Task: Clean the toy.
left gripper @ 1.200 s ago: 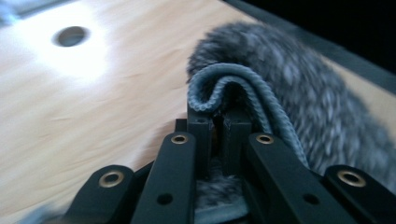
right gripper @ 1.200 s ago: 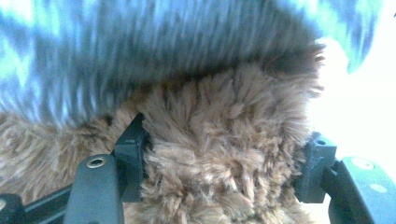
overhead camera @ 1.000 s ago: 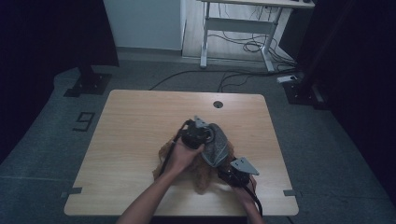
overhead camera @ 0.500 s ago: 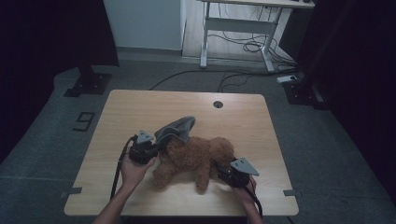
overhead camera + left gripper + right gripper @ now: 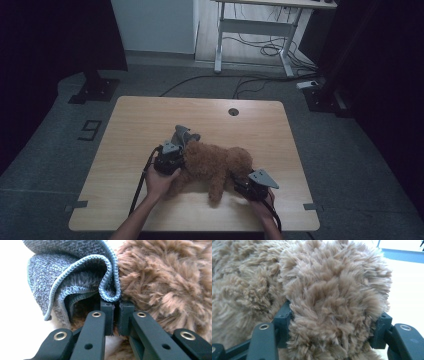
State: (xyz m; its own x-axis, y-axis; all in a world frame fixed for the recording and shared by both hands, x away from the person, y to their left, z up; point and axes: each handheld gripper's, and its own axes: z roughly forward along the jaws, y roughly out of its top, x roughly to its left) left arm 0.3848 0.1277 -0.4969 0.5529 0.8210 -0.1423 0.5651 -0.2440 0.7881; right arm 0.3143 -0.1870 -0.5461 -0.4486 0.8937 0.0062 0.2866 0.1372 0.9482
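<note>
Wiping or covering the plush dog seems to be the work in hand, and it looks only partly done. At the left of centre in the high view, the left gripper sits low on the wooden table, pressed up to the left end of the brown plush dog. Its jaws are together, pinched on a fold of the grey cloth; in the left gripper view the blue-stitched hem of that cloth curls out just above the closed pads, with the dog's fur touching it on the right of the frame. Most of the cloth is bunched in a small heap at the toy's upper left, so the body lies uncovered.

Moving right, the dog lies on its side across the lower middle of the table, legs pointing toward the bottom of the frame. At lower right the right gripper steadies it: in the right gripper view its jaws stand apart and clamp a thick lobe of fur, probably a leg or the head, though the close framing makes that hard to say.

What is left, by my reading, is to draw the cloth across the toy while the right gripper holds it in place.
</note>
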